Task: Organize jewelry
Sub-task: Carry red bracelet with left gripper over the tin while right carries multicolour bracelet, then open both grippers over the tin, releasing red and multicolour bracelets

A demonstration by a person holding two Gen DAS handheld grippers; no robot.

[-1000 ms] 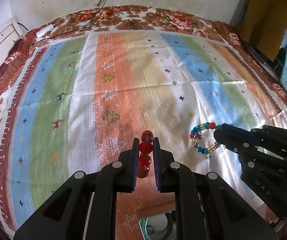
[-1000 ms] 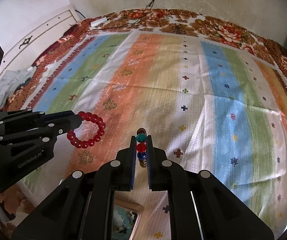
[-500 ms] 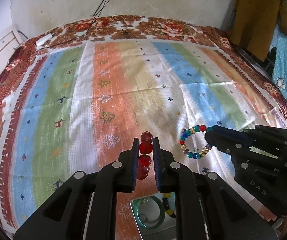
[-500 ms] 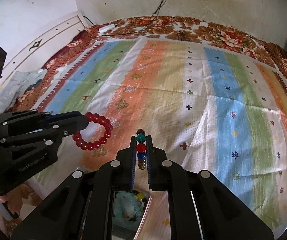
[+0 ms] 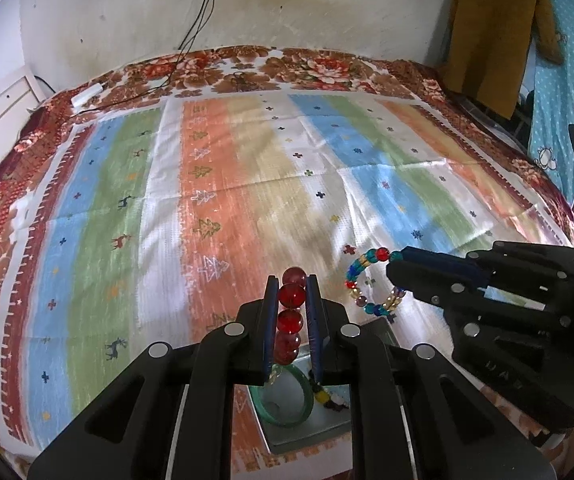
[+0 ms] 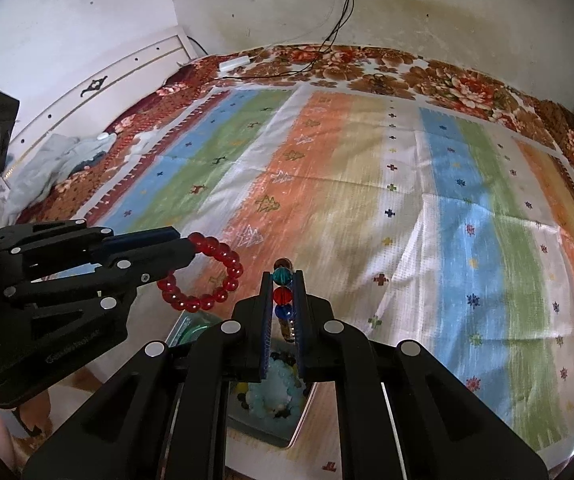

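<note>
Left gripper (image 5: 292, 298): black two-finger tool with blue-lined pads, angled steeply down over the near edge of the bed; jaws nearly together, clamped on a bracelet of round translucent red beads (image 6: 207, 272) that hangs as a loop off the fingertips.

Right gripper (image 6: 283, 300): same black build, same downward tilt, just beside the left one; jaws closed tight on a bracelet of mixed blue, red, teal and yellow beads (image 5: 367, 284), its loop standing clear of the tips.

Bare skin of the person shows at the lower left corner of the right wrist view.
</note>
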